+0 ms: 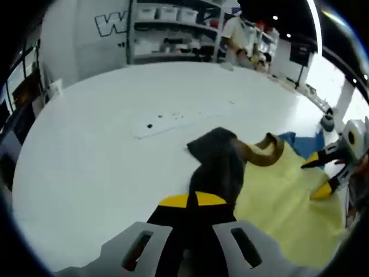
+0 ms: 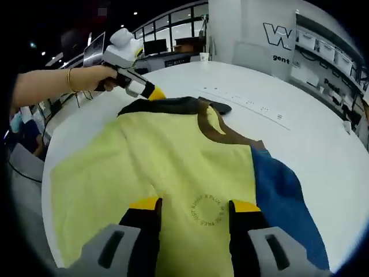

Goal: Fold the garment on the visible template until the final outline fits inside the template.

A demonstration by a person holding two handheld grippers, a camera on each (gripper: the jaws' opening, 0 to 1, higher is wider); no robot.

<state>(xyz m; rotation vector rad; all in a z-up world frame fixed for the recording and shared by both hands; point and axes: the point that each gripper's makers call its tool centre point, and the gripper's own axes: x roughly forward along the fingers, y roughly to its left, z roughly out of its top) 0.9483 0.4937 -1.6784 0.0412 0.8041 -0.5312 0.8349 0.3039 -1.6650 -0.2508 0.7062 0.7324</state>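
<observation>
Clearly, the shirt [image 2: 173, 167] lay spread on the white table [image 2: 300, 133], its yellow body front-up with a small round print at the chest, a brown collar [image 2: 216, 128], a blue sleeve [image 2: 282, 202] on one side and a black sleeve [image 2: 173, 105] on the other. A faint strip [image 2: 248, 107] with small marks ran across the tabletop beyond the collar, well apart from the shirt.

The left gripper [image 1: 193, 202] had its yellow-tipped jaws closed on the black sleeve [image 1: 219, 161], the dark cloth bunched and drawn between them and lifted off the table [image 1: 115, 144]. In the left gripper view the collar [image 1: 265, 151] curled up just beside that sleeve, a bit of blue [image 1: 288, 138] showed behind it, and the yellow body [image 1: 282, 208] spread toward the near edge. The right gripper [image 1: 323, 173] came into that view at the far side of the yellow cloth, its jaws apart.

In the right gripper view, the right gripper [image 2: 193, 205] sat low over the yellow body with its jaws wide, one on either side of the round print; whether they touched the cloth I could not tell. A hand [image 2: 101, 78] with a bracelet held the left gripper [image 2: 153, 92] at the black sleeve, at the shirt's far corner.

Shelves [image 1: 173, 29] with bins stood behind the table, and a person [image 1: 242, 34] stood near them.
</observation>
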